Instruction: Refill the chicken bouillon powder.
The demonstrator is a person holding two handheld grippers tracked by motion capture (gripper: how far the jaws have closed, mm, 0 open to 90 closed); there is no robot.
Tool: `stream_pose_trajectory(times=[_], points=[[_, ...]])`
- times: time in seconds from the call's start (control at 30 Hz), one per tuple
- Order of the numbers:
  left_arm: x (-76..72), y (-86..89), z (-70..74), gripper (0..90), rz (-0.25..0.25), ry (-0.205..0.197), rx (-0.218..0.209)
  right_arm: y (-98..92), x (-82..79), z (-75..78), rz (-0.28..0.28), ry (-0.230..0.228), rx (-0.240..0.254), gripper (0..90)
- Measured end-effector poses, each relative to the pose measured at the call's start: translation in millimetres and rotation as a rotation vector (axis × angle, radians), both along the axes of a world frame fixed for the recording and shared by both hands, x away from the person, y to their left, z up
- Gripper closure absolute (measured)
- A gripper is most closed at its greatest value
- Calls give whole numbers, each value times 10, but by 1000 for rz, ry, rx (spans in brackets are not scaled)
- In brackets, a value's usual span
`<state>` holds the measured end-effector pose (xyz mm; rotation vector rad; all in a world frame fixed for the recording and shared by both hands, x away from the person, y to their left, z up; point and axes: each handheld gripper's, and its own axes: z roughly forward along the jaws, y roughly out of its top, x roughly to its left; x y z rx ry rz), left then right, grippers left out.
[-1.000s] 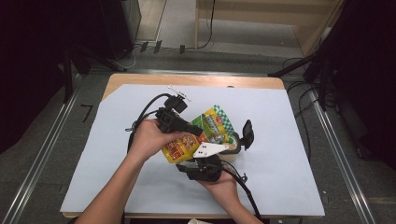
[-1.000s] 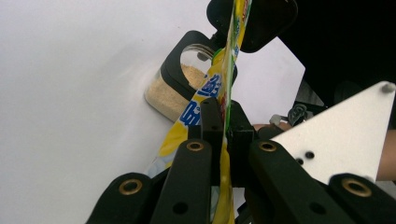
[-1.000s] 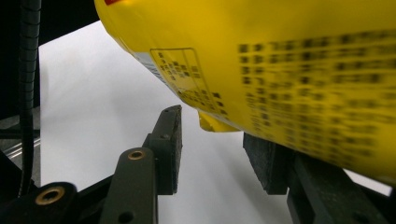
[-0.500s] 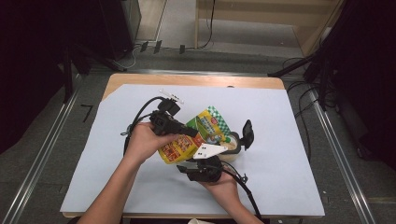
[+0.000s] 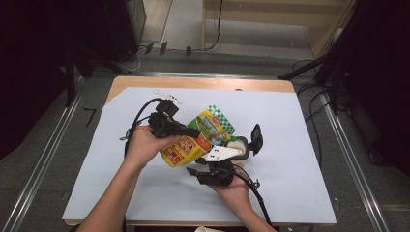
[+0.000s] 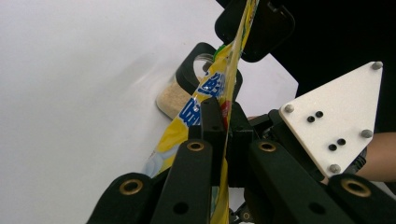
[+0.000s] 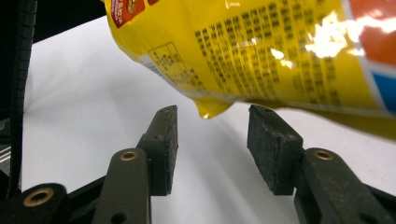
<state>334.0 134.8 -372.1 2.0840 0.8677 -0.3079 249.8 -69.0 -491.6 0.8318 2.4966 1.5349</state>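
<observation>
While the left gripper [image 5: 193, 131] stays out of nothing's way above the middle of the white table sheet [image 5: 300, 125], its two black jaws are pinched flat on the edge of a yellow snack bag [image 5: 186, 147] — in the left gripper view the bag [image 6: 224, 88] runs edge-on straight up between them, gripped tight with no gap showing. From the high view, the bag hangs tilted over the centre of the table, its yellow and red printed face turned toward the person, with a green-and-white checked packet [image 5: 217, 123] lying just behind it.

Just beside the bag, on the person's near side, the right gripper [image 5: 212, 171] sits in the right hand [image 5: 237, 191] with its grey three-cornered plate [image 5: 221, 153] on top. Its jaws stand partly apart and have just been opening; in the right gripper view the two dark pads [image 7: 275, 149] are clear of the bag, whose bottom corner [image 7: 210, 108] hangs just above and between them without touching either one.

Beyond the bag, the left gripper view shows a small clear container [image 6: 180, 95] of pale crumbs resting on the white sheet, with a black holder curving around it. The left hand [image 5: 147, 145] wraps around its gripper's body, and black cable [image 5: 138, 118] loops away behind it.
</observation>
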Motion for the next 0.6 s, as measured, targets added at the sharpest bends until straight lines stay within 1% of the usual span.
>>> stream_pose_trajectory(times=[0.1,0.23,0.43,0.6], points=[[23,70,12,900,22,-13,-13,-11,5,2,-1,0,2,538],[79,173,9,900,57,-28,-28,-19,8,10,3,3,20,536],[196,342,-19,900,116,-53,-22,-4,7,0,9,-3,10,527],[311,458,-24,900,164,-73,-31,8,-6,-19,17,1,-1,525]])
